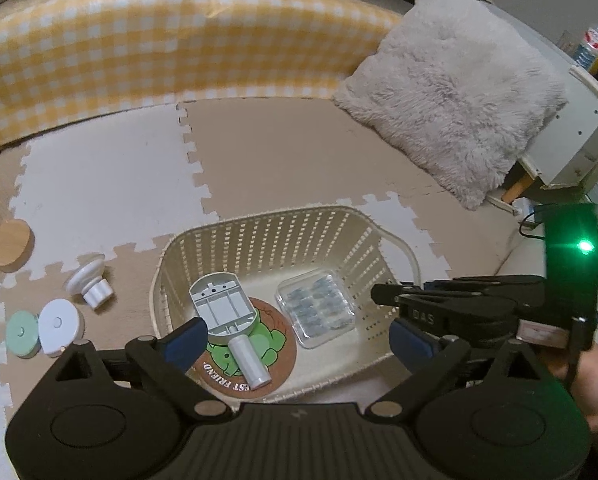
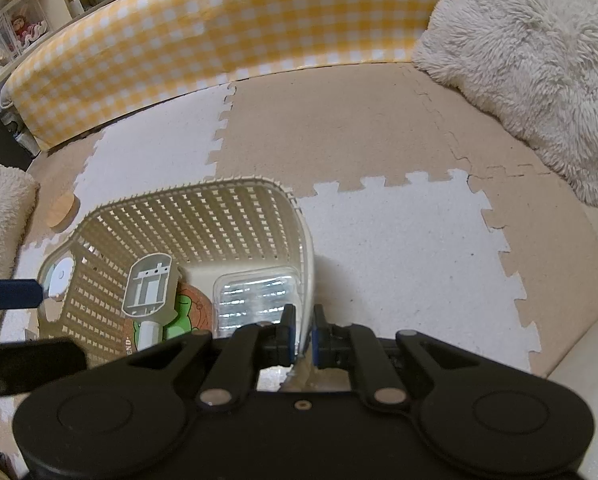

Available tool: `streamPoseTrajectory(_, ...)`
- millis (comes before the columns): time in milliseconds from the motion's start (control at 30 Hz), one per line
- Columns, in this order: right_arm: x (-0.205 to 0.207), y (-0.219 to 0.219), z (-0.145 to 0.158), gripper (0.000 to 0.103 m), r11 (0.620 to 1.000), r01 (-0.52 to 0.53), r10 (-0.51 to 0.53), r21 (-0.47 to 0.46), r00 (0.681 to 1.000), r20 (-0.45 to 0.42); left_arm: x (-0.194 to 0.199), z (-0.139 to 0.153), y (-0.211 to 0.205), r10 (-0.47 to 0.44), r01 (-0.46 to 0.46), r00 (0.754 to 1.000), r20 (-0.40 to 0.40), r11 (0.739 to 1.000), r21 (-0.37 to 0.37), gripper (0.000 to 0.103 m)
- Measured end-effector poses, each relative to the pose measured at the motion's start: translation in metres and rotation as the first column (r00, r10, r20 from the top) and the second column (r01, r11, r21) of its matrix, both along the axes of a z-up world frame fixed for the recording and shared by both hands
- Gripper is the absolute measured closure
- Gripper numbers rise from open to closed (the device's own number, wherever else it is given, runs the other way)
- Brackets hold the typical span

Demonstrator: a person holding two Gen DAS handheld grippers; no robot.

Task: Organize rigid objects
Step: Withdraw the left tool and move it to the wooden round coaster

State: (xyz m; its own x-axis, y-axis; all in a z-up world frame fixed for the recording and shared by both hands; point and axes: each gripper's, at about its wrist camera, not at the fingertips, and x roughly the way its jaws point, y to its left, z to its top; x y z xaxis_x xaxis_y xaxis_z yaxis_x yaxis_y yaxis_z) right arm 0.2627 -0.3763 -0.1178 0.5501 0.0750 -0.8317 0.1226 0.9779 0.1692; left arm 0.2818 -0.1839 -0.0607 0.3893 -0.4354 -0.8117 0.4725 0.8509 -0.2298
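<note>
Left gripper [image 1: 299,340] hung nearest lens, jaws spread wide, empty, above basket [image 1: 203,236]. Right gripper [image 2: 303,334] clenched on basket rim, steadying it. Inside basket: grey battery holder [image 1: 224,306], white cylinder [image 1: 250,362], frog coaster [image 1: 275,344], clear case [image 1: 317,308]. Left on foam mat [image 1: 99,184]: white knob [image 1: 89,278], white disc [image 1: 59,322], green disc [image 1: 22,330], wooden lid [image 1: 11,242]. Judged roughly half done.
</note>
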Motion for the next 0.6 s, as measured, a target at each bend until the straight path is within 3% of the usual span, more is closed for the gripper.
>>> streamPoseTrajectory(300, 0.000, 0.000, 0.000, 0.095, 1.000, -0.001, 0.001, -0.002, 1.000, 0.000, -0.021, 0.020, 0.011, 0.002, -0.002, 0.998, 0.057, 1.000, -0.010, 0.000)
streamPoseTrajectory(600, 0.000, 0.000, 0.000, 0.095, 1.000, 0.000, 0.000, -0.002, 1.000, 0.000, -0.035, 0.038, 0.046, 0.067, -0.063, 0.991, 0.118, 0.997, -0.041, 0.000)
